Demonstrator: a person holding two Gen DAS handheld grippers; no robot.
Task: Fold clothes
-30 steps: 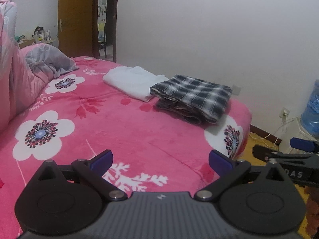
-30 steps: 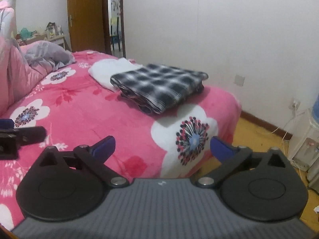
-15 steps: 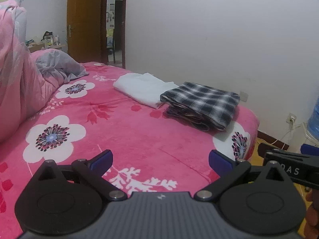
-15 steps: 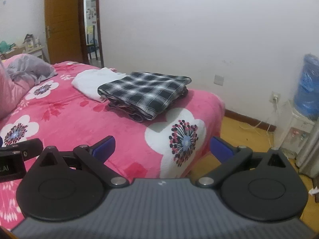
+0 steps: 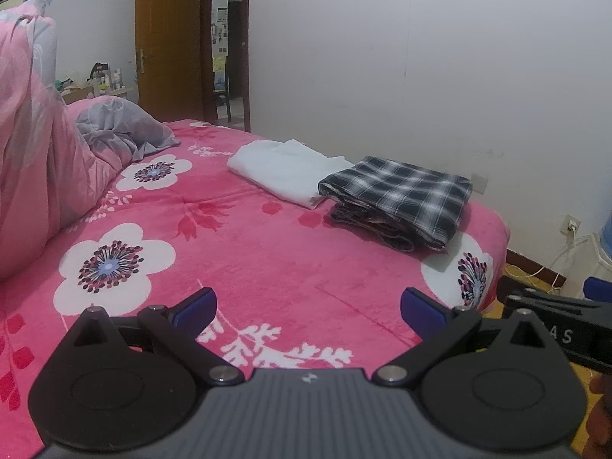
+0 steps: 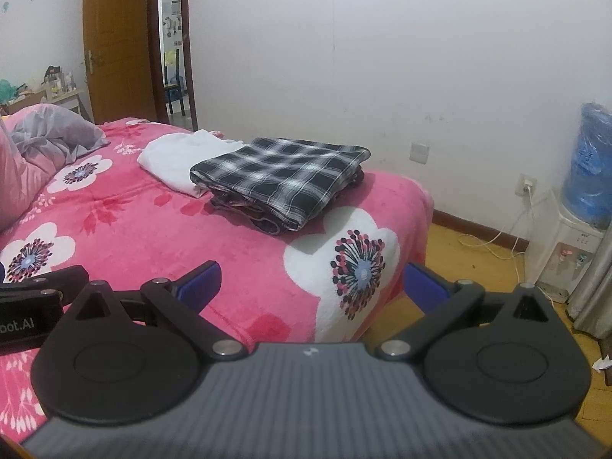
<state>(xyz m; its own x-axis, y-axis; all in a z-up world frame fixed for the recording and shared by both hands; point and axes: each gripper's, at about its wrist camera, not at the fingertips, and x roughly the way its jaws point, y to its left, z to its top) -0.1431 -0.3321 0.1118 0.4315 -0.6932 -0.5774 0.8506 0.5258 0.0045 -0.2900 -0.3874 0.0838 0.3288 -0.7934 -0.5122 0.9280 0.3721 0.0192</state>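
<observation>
Both cameras have pulled back and tilted up over the last second, so from the left wrist I now see more wall and doorway and the clothes sit farther off. My left gripper (image 5: pixel 308 306) hangs over the pink floral fleece blanket (image 5: pixel 267 260) with its blue-tipped tongs spread wide and nothing between them. The folded black-and-white plaid garment (image 5: pixel 397 195) lies near the bed's far corner, its edge touching the folded white garment (image 5: pixel 285 172) beside it. I read that as both pieces done and the rig backing away from finished work. At the right edge the right gripper is cut off; I see only its black body and one blue tip. From the right wrist, my right gripper (image 6: pixel 311 283) is likewise parted and empty, well short of the plaid stack (image 6: pixel 283 179), which seems to hold a darker patterned layer underneath; I cannot tell what it is. The rumpled grey bedding (image 6: pixel 53 134) could hide unfolded clothes; I cannot tell.
</observation>
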